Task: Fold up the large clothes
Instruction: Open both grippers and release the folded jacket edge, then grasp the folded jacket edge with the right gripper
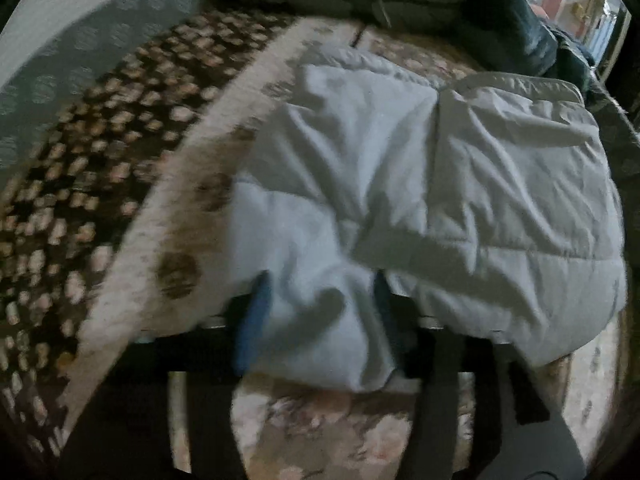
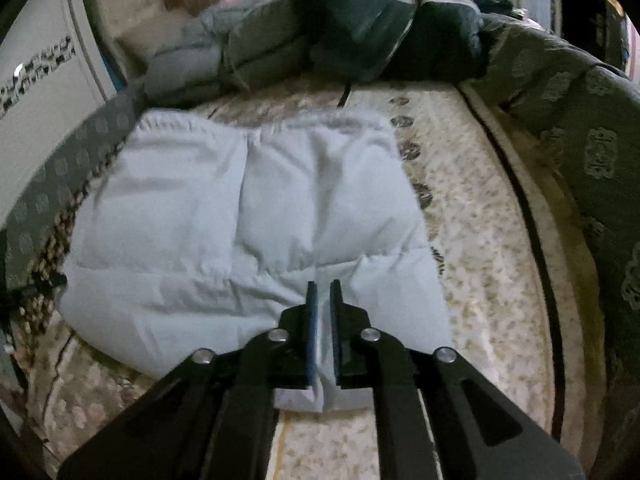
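Pale blue quilted garment (image 2: 240, 220) is lying folded and puffy on the patterned bed cover (image 2: 480, 240), spreading ahead of both tongs — stitched panels, creased surface. Left tongs (image 1: 316, 304) are standing released, jaws wide, a bulge of the fabric sitting loose between the blue pads (image 1: 256, 312). Right tongs (image 2: 323, 300) are parted narrowly, with the garment's near edge lying in the gap; whether the pads are pressing it — cannot tell. Left view is smearing with blur. Dark padded clothes (image 2: 352, 32) are piling beyond, cut off.
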`<state>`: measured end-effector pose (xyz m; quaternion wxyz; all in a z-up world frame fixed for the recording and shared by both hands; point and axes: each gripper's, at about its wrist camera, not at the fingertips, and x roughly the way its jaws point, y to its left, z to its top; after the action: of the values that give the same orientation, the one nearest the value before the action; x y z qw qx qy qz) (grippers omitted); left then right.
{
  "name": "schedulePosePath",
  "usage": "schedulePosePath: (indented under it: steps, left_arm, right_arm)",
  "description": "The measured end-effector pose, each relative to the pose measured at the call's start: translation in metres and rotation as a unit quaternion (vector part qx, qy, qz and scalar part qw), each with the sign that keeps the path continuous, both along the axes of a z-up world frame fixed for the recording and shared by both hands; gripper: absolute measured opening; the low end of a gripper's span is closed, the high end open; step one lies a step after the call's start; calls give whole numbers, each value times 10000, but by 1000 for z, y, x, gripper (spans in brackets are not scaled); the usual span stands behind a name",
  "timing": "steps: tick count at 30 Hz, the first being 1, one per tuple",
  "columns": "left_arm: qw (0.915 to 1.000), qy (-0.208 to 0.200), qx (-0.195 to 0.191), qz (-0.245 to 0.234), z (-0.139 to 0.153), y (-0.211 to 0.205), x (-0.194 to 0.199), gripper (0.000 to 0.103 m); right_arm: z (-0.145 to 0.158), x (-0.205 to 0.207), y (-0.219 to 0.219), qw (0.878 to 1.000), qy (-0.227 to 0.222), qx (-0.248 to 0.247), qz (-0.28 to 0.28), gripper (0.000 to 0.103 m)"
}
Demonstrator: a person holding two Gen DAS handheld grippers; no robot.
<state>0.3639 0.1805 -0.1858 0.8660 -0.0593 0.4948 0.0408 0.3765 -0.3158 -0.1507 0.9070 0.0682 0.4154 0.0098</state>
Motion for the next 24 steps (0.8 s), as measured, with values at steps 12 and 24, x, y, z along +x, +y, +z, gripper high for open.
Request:
schedulePosePath:
  steps: [12, 24]
  left_arm:
    - [9982, -66, -484, 353, -36, 57, -47, 87]
    - [9986, -289, -430, -133, -70, 63, -31, 100]
  right_arm:
    - [-8, -31, -26, 9983, -202, -168, -513, 75]
    - [-48, -28, -52, 9947, -181, 33, -1011, 83]
